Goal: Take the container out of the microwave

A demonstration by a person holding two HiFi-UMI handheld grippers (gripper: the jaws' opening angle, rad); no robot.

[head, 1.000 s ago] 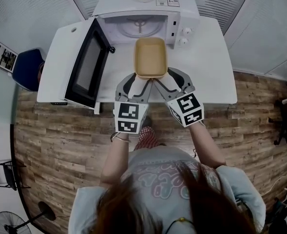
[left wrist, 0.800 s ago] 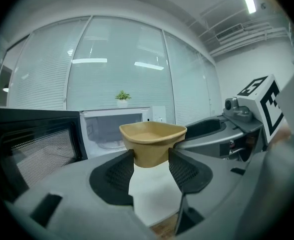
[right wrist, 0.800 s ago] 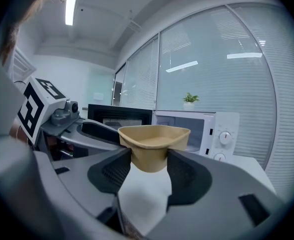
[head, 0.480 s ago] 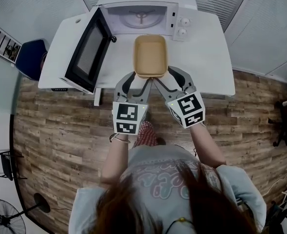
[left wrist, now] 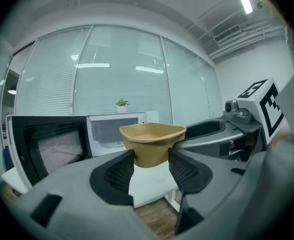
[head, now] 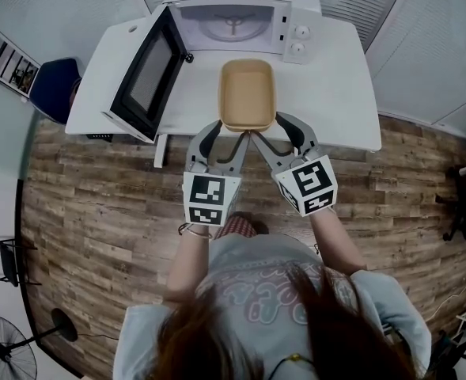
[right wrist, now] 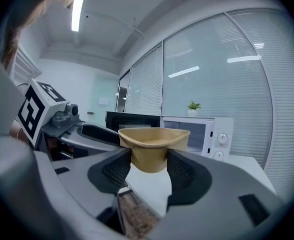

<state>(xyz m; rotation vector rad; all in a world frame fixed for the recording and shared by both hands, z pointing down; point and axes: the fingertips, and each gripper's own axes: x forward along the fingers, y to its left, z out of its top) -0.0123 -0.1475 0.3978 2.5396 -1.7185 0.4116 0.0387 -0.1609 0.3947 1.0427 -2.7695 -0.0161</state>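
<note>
An empty tan container (head: pixel 248 93) hangs above the white table (head: pixel 331 93), in front of the open microwave (head: pixel 233 24) and outside it. My left gripper (head: pixel 226 131) is shut on its near left corner and my right gripper (head: pixel 274 127) on its near right corner. In the left gripper view the container (left wrist: pixel 151 143) sits wedged between the pads of the left gripper (left wrist: pixel 151 165). The right gripper view shows the same: the container (right wrist: pixel 154 146) is pinched by the right gripper (right wrist: pixel 149 167).
The microwave door (head: pixel 144 76) swings out to the left over the table. The turntable (head: pixel 234 27) inside is bare. A small plant (left wrist: pixel 121 103) stands on top of the microwave. A blue chair (head: pixel 51 89) is left of the table. Wooden floor lies below.
Both grippers have drawn the container back from the microwave's mouth toward the person, over the table's front part. The grip on it looks the same.
</note>
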